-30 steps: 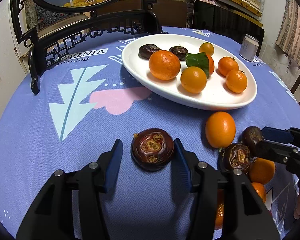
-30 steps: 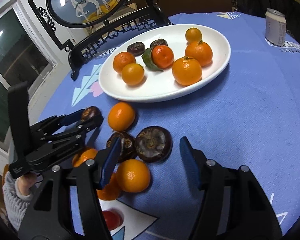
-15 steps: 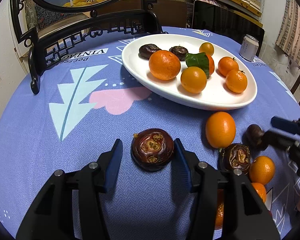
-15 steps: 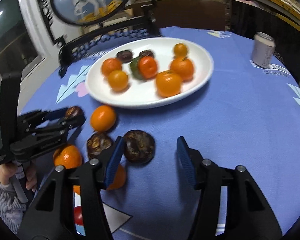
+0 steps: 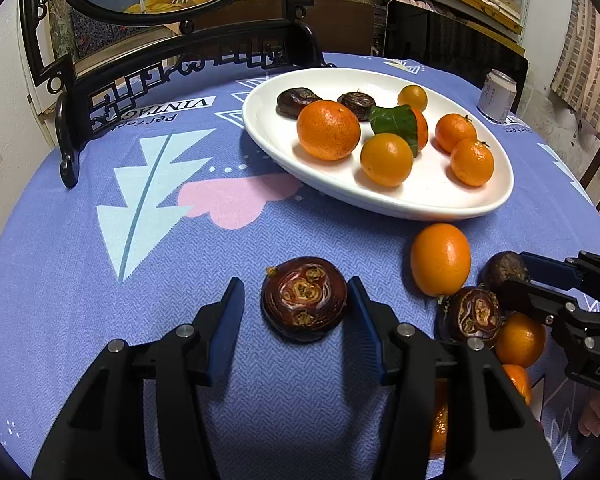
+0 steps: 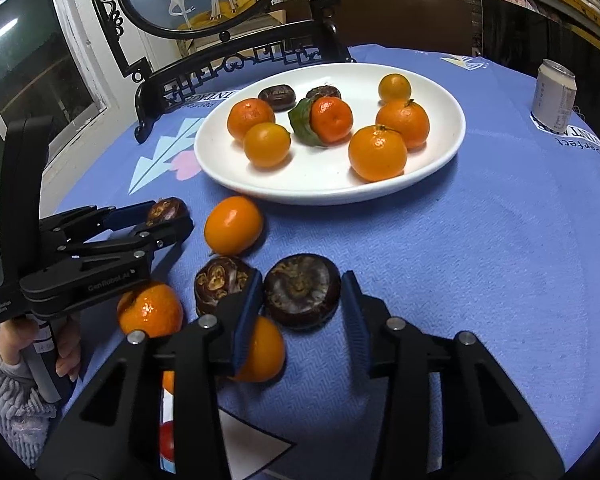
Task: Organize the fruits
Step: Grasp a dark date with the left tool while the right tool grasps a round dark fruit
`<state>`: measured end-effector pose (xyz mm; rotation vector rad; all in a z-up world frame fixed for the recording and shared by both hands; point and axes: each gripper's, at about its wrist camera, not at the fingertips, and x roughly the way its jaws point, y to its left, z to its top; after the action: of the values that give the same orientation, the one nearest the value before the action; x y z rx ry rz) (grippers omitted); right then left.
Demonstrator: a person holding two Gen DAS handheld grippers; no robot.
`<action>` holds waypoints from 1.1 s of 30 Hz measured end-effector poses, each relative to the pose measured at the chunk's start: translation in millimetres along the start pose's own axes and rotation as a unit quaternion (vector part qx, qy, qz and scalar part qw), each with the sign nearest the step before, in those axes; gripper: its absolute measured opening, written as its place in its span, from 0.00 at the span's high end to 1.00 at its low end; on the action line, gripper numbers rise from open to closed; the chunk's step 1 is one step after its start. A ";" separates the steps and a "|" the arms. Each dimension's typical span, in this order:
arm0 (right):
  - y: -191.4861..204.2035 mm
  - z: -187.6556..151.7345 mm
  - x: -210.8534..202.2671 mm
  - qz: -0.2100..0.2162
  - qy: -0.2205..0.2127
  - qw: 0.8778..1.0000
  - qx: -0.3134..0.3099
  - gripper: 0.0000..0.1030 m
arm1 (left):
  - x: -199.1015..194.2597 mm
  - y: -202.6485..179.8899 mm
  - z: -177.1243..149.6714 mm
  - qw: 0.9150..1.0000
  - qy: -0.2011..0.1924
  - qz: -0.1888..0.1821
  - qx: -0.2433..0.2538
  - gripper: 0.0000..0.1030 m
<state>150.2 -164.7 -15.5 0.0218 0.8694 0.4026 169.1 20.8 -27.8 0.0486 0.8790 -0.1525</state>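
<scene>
I keep my left gripper [image 5: 296, 312] loosely bracketing one water chestnut [image 5: 304, 304] at lower centre while my right gripper [image 6: 300, 304] is closing round another chestnut [image 6: 302, 290], both bound for the plate [image 6: 440, 152].

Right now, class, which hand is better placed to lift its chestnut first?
Probably right: the right gripper, jaws closing, nearly touches its chestnut on both sides; the left gripper leaves a gap beside the other chestnut.

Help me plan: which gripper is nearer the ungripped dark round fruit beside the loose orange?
Right. Right gripper, closing around another fruit, is beside the dark round fruit; left gripper is farther.
</scene>
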 end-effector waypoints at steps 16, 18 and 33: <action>-10.3 0.3 -26.9 -0.029 -0.039 0.999 0.003 0.61 | -8.9 0.9 1.4 1.000 -0.021 -0.002 -0.006 0.58; -16.5 -2.0 -24.0 -0.031 -0.032 0.999 0.012 0.61 | -12.6 1.4 2.3 1.000 -0.027 -0.005 -0.008 0.58; -20.1 -0.1 -46.6 -0.020 -0.062 0.998 0.019 0.61 | -37.7 1.5 4.1 0.998 -0.066 -0.007 -0.018 0.60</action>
<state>130.1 -199.7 15.2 0.0644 0.7534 0.3424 148.8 26.1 3.8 -0.0012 0.7494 -0.1502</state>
